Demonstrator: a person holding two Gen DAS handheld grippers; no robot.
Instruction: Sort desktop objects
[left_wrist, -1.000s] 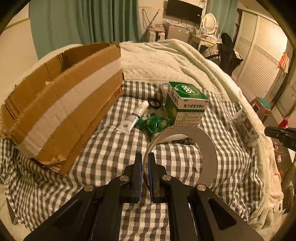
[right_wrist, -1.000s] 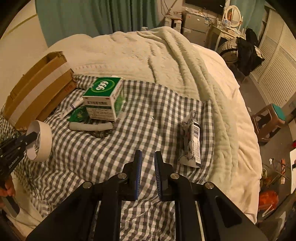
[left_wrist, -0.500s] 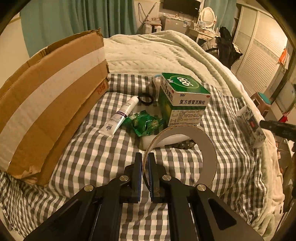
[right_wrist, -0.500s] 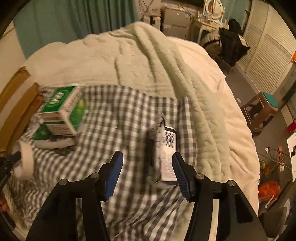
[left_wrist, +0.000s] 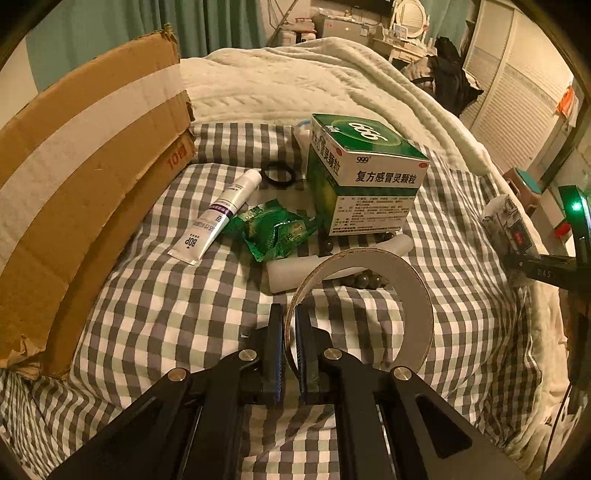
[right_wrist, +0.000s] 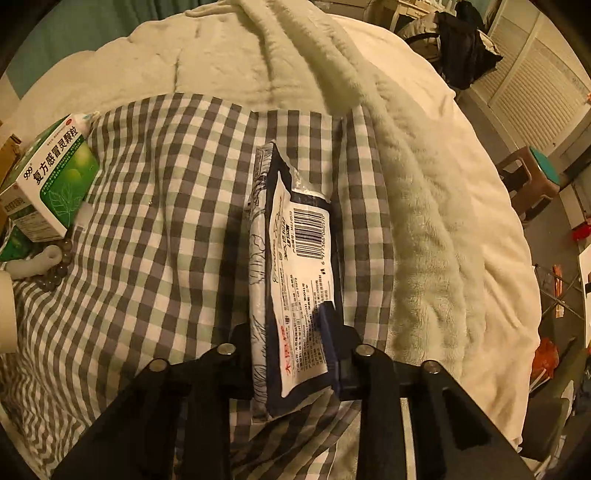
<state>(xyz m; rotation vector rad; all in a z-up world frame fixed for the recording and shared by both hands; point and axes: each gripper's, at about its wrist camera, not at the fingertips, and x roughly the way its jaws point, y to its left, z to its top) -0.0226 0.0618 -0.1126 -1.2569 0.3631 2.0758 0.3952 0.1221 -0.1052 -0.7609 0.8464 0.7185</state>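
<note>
On the checked cloth (left_wrist: 155, 314), left wrist view: left gripper (left_wrist: 290, 325) clenched on the tape roll (left_wrist: 413, 291) wall, before the green box (left_wrist: 365, 184). Right wrist view: right gripper (right_wrist: 291, 350) jaws closing around the tissue pack (right_wrist: 295, 266), pads pressing its sides.

The brown cardboard box with a white tape band (left_wrist: 85, 155) runs off the left edge of the left wrist view, so its inside stays unseen. The dark round beads (left_wrist: 365, 281) lie partly hidden behind the tan tape roll (left_wrist: 413, 291). Fine print on the white barcoded plastic packet (right_wrist: 295, 280) is too small to read, and its left side hides the right gripper (right_wrist: 295, 354) pad there.
</note>
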